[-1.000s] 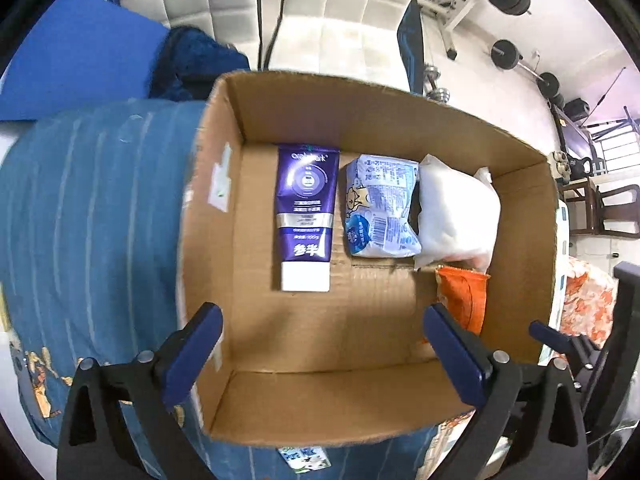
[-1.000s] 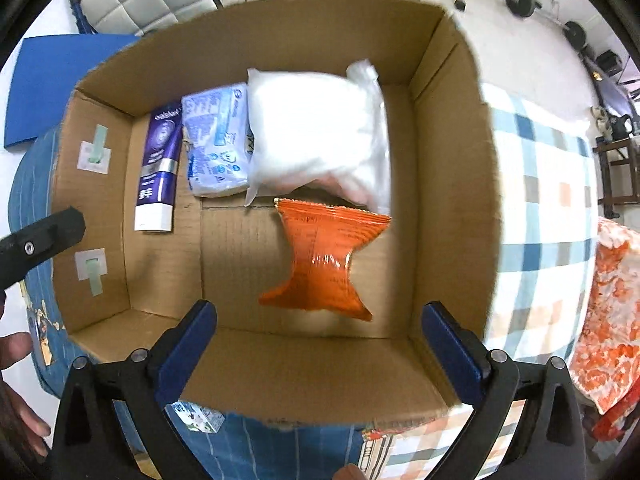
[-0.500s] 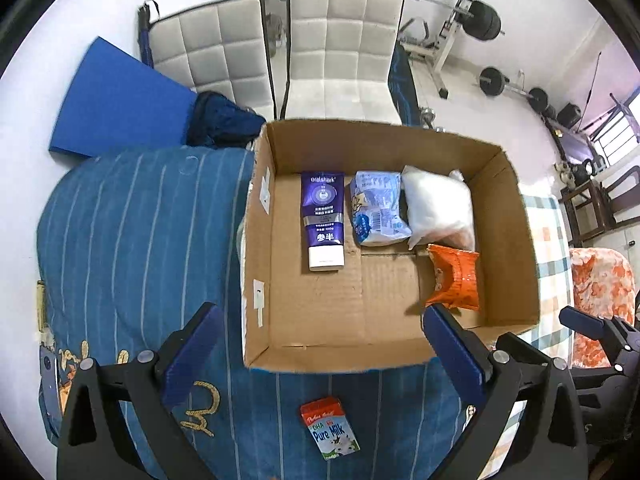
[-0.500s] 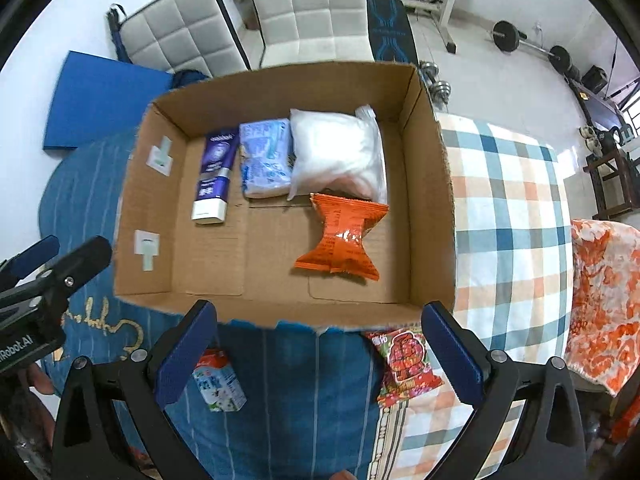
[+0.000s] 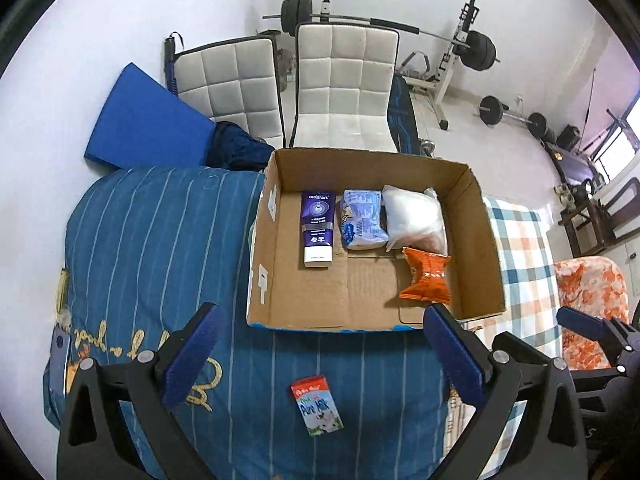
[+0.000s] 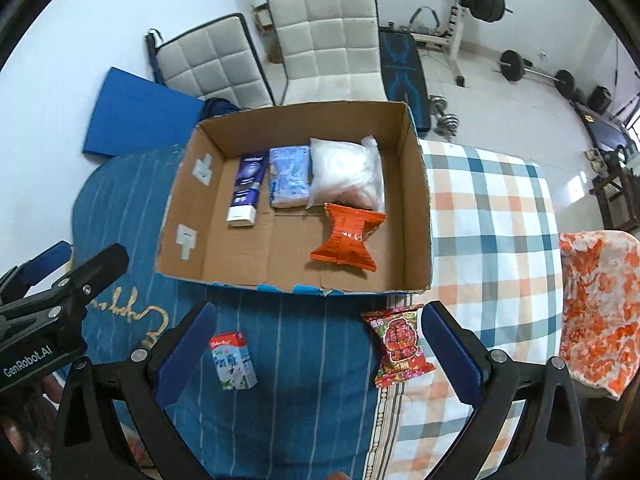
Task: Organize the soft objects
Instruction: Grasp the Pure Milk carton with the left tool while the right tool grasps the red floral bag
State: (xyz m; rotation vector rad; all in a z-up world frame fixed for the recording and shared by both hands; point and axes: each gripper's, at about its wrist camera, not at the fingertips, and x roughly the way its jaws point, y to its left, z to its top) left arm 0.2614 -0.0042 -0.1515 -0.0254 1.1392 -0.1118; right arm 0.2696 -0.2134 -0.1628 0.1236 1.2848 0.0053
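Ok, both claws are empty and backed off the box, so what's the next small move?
Probably lower the open right claw onto the red snack packet, which lies outside the cardboard box near that claw's right finger. The milk carton also waits outside, nearer the left claw, so it can follow.

Bright, even daylight, mostly from window [image 5: 618, 148] at far right; slight purple flare on wall beside it. Soft, faint shadows inside cardboard box [image 5: 476, 216]. Mild glare on orange snack packet [image 6: 347, 236]. Heavy fisheye bending plus black vignette at corners. Centre sharp; slight blur toward left edge in right wrist view.
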